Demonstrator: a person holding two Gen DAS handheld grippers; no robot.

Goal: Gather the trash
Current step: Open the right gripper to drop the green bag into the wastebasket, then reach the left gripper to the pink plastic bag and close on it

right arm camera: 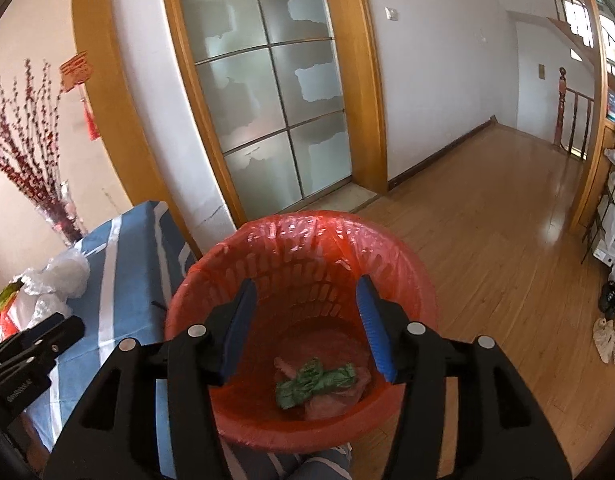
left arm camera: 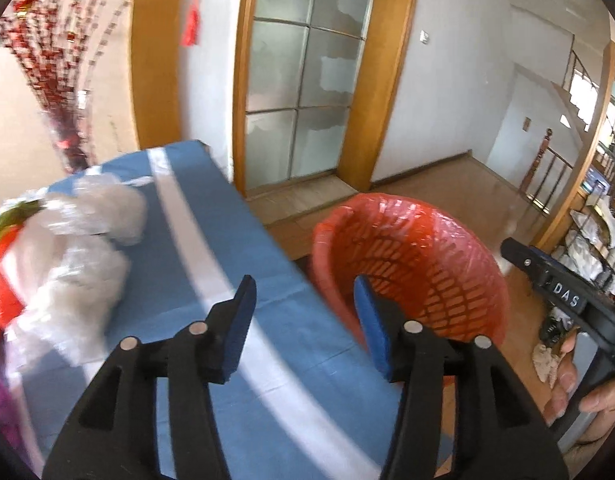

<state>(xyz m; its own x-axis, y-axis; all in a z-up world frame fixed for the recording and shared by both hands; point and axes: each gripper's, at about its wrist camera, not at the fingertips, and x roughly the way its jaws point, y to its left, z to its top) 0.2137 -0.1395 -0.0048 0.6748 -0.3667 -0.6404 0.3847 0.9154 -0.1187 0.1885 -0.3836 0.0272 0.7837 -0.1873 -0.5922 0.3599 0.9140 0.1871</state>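
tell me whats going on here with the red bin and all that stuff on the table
A person holding a claw in each hand is clearing trash into a red bin lined with a red bag. The right claw hangs open over the bin, holding nothing; a crumpled green wrapper lies at the bottom. The left claw, also open and holding nothing, is over the blue tablecloth, where crumpled clear plastic is yet to be collected.
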